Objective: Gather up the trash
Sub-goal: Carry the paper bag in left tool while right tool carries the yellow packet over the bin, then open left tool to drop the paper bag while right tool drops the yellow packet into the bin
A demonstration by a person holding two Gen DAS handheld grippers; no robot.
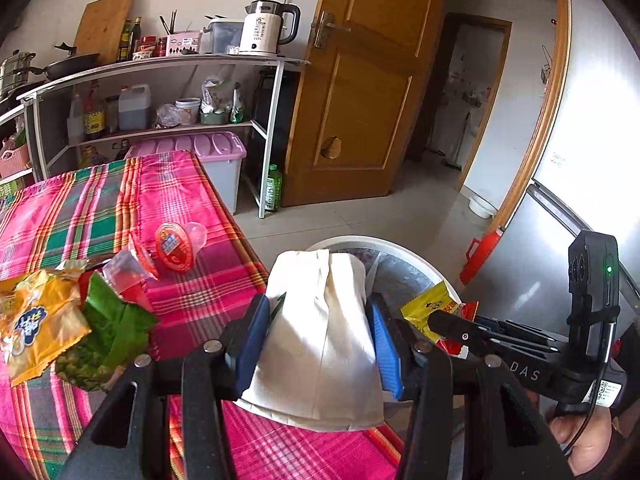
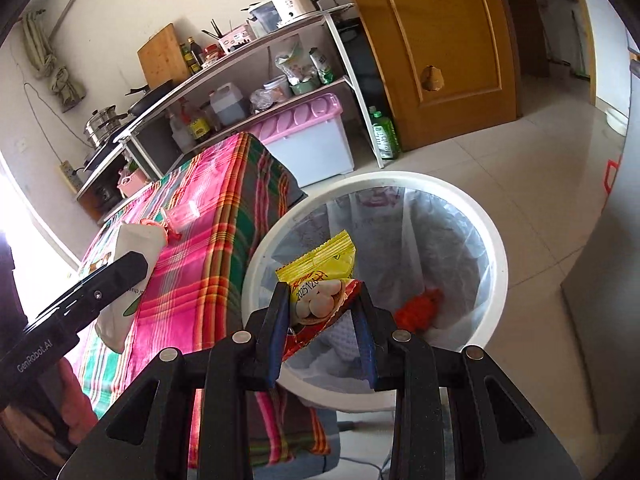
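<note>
The left hand-held gripper [image 1: 316, 344] is closed on a white paper carton [image 1: 320, 344], with one blue pad pressed on each side of it, and the carton stands upright between them. It is held above the near edge of the desk [image 1: 192, 300], which is covered with a pink and green checked cloth, just beside the white trash bin [image 2: 492, 248]. The right hand-held gripper [image 2: 322, 320] grips a yellow and red snack wrapper [image 2: 324, 276], and the wrapper hangs over the open mouth of the bin. The bin stands on the tiled floor [image 2: 540, 184], touching or very near the side of the desk, and it has a clear plastic liner inside. At the bottom of the liner lies a piece of red trash [image 2: 420, 308]. More trash is on the desk: an orange snack bag [image 1: 36, 328], a green wrapper [image 1: 108, 332] beside it, a clear plastic cup [image 1: 124, 272] that lies on its side, and a red jelly cup [image 1: 176, 246] a little further away. Behind the desk there is a shelf rack [image 1: 160, 68] with a white kettle [image 1: 266, 28] on top, and a wooden door [image 1: 360, 80] stands open to the right of it.
</note>
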